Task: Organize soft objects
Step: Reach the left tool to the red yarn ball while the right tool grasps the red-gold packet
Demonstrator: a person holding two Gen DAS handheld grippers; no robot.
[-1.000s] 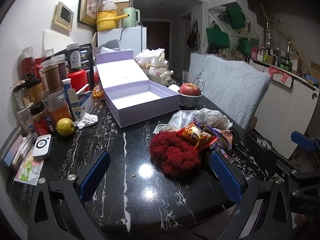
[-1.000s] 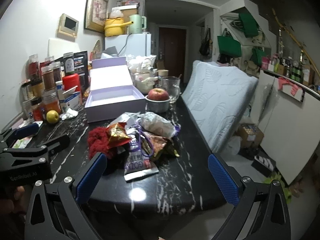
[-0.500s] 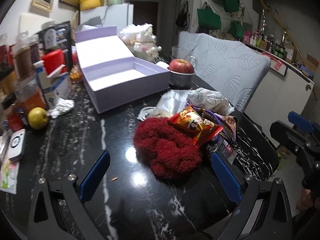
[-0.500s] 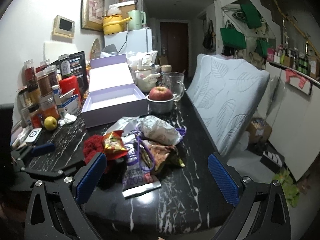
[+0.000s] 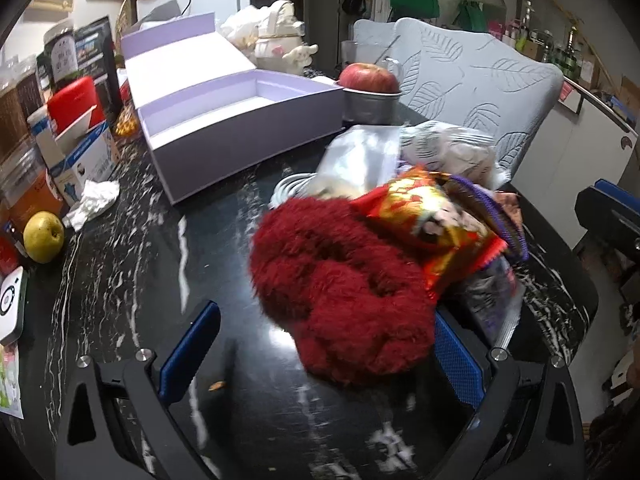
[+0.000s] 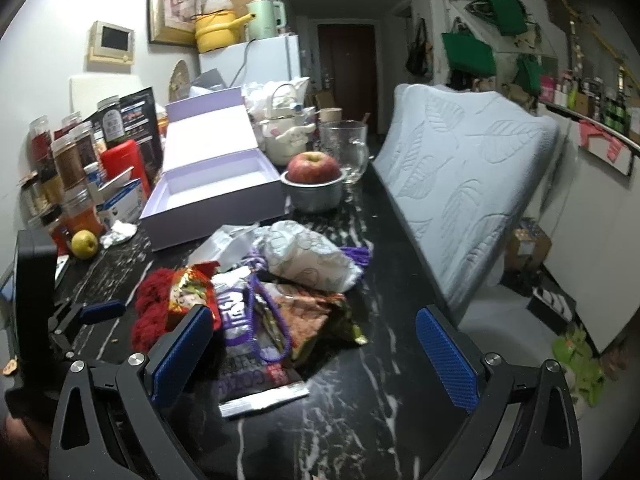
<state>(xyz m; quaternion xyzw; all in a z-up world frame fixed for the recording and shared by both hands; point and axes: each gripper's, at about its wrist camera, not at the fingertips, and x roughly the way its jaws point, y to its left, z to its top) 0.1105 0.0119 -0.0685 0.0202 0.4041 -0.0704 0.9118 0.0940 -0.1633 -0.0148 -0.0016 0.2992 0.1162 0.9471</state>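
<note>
We are looking at a red fluffy knit piece (image 5: 344, 280) lying on the black marbled counter (image 5: 132, 272), and it is sitting between the jaws of our left gripper (image 5: 320, 344), pressed up against the right one while the left one is standing well clear of it. Those jaws are spread wide and are gripping nothing. A red and gold snack packet (image 5: 432, 216) is resting on the far right part of the knit piece, and beyond it a clear plastic bag (image 5: 356, 156) and a white patterned soft pack (image 5: 452, 148) are heaped together. A purple cord (image 6: 272, 320) is looping over the purple wrapper (image 6: 248, 356) that is lying flat between the jaws of our right gripper (image 6: 316, 356). These jaws are also standing wide apart and empty, hovering above the near end of the pile, with the left jaw just beside the knit piece and the snack packet.

Farther ahead of both pairs of jaws an open lavender box (image 5: 240, 120) is waiting with its lid tipped back and its tray bare. To its right a red apple (image 6: 314, 166) is sitting in a small metal bowl (image 6: 318, 196), with a glass mug (image 6: 348, 150) behind. Off to the left of the jaws we are seeing a yellow-green fruit (image 5: 43, 236), crumpled tissue (image 5: 94, 202) and a row of jars (image 6: 68, 160) against the wall.
</note>
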